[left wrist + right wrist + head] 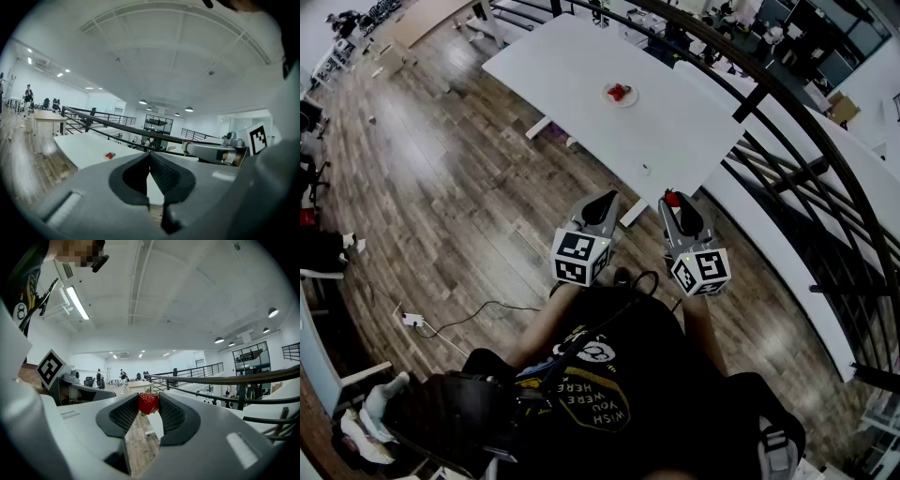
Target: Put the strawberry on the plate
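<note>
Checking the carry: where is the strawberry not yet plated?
Head view, centre: the red strawberry is clamped in the right tool, beside the white table's near corner.

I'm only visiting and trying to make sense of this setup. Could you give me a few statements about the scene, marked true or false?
1. The right gripper holds a strawberry between its jaws. True.
2. The left gripper grips a strawberry too. False: its jaws are together with nothing between them.
3. The plate on the white table is bare. False: something red already lies on it.
4. The plate sits well ahead of both grippers. True.
5. The floor is carpeted. False: it is wood planks.
</note>
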`<state>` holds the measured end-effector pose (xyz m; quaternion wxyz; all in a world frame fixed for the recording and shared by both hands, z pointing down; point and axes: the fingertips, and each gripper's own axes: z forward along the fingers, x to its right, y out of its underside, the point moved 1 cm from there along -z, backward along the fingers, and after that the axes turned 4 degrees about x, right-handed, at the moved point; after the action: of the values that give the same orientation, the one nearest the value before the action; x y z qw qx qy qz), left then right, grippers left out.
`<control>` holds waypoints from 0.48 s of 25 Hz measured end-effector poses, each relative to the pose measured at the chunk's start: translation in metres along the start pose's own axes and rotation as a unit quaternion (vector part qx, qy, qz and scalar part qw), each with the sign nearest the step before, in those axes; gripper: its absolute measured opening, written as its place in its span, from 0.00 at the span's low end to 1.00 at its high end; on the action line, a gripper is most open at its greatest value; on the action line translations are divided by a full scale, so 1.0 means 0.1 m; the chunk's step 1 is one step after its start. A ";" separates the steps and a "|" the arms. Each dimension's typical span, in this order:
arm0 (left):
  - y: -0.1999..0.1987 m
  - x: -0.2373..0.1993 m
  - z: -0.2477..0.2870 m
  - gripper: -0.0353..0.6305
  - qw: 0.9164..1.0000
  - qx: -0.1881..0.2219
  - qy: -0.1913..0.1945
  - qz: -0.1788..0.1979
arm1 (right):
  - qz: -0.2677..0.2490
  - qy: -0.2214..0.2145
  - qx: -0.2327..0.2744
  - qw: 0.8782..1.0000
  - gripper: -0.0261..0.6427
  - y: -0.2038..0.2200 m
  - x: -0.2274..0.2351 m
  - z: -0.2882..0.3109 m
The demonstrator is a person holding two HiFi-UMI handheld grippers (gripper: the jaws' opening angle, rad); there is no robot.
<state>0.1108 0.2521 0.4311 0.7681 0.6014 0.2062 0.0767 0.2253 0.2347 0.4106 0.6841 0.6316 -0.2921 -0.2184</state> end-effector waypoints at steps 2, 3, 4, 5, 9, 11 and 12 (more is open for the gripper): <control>0.02 0.01 -0.02 0.06 1.000 -0.003 0.003 0.000 | 0.000 0.002 -0.001 1.000 0.24 0.01 -0.01 -0.02; 0.03 0.01 -0.03 0.06 1.000 -0.006 0.004 0.001 | 0.000 0.003 -0.002 1.000 0.24 0.01 -0.02 -0.02; 0.04 0.01 -0.04 0.06 1.000 -0.010 0.006 0.001 | 0.001 0.004 -0.002 1.000 0.24 0.01 -0.02 -0.02; 0.05 0.01 -0.05 0.06 1.000 -0.012 0.007 0.002 | 0.003 0.004 -0.002 1.000 0.24 0.01 -0.03 -0.02; 0.05 -0.02 -0.08 0.06 1.000 -0.012 0.013 0.003 | 0.005 0.003 -0.001 1.000 0.24 0.00 -0.11 0.02; 0.04 -0.05 -0.10 0.06 1.000 -0.011 0.015 0.002 | 0.005 0.003 0.000 1.000 0.24 0.01 -0.15 0.05; 0.04 -0.07 -0.10 0.06 1.000 -0.011 0.015 0.002 | 0.007 0.002 0.002 1.000 0.24 0.01 -0.17 0.07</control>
<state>0.1007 0.2598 0.4345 0.7712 0.5921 0.2159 0.0898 0.2082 0.2408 0.4097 0.6853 0.6312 -0.2951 -0.2118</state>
